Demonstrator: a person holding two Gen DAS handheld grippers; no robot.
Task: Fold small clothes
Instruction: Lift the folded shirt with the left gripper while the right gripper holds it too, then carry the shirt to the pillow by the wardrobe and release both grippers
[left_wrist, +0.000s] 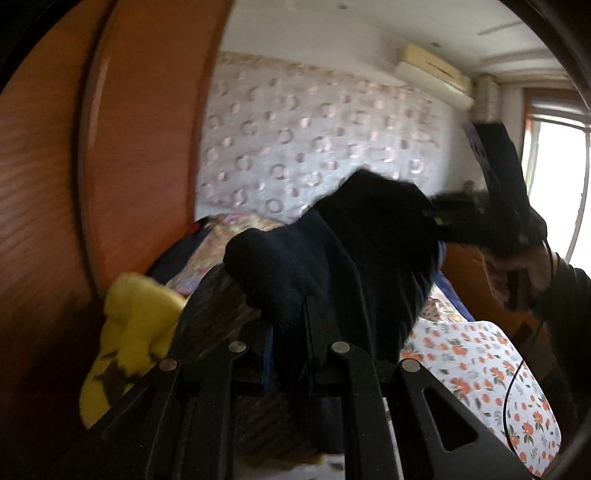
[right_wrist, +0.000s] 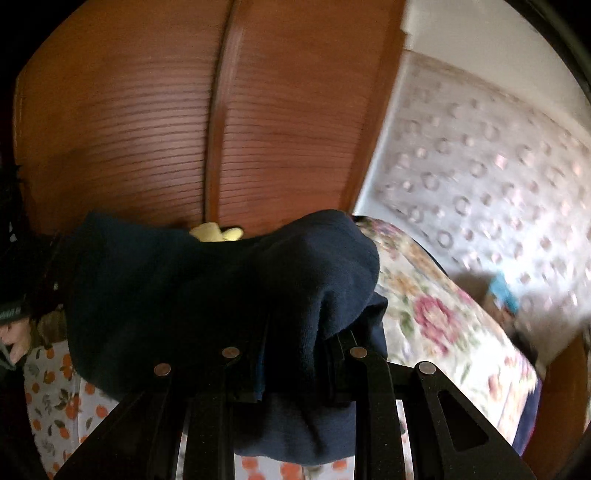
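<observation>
I hold a navy garment (left_wrist: 325, 266) up off the bed, one claw on each end. My left claw (left_wrist: 288, 332) is pinched nearly closed on a fold of it, the fleece bunched over my fingers (left_wrist: 314, 325) and hanging down between them. My right claw (right_wrist: 291, 354) grips another edge the same way, jaws narrow, the cloth draped thick over both fingers (right_wrist: 343, 350) and sagging below them.

From the left camera the right claw's body shows at the far right, with the hand (left_wrist: 517, 273) wrapped round its handle and a dark sleeve (left_wrist: 569, 295) behind; the garment stretches from there across to my left claw.

Under the garment lies a sheet (left_wrist: 480, 365) printed with oranges. To the left, near the wood wardrobe (left_wrist: 140, 147), sits a yellow toy (left_wrist: 133, 325). A floral quilt (right_wrist: 443, 314) is heaped at the far side, against a wall covering (left_wrist: 314, 136) patterned with rings. High on the far right wall hangs an air conditioner (left_wrist: 436, 74), beside a bright window (left_wrist: 554, 166). Both views are blurred.
</observation>
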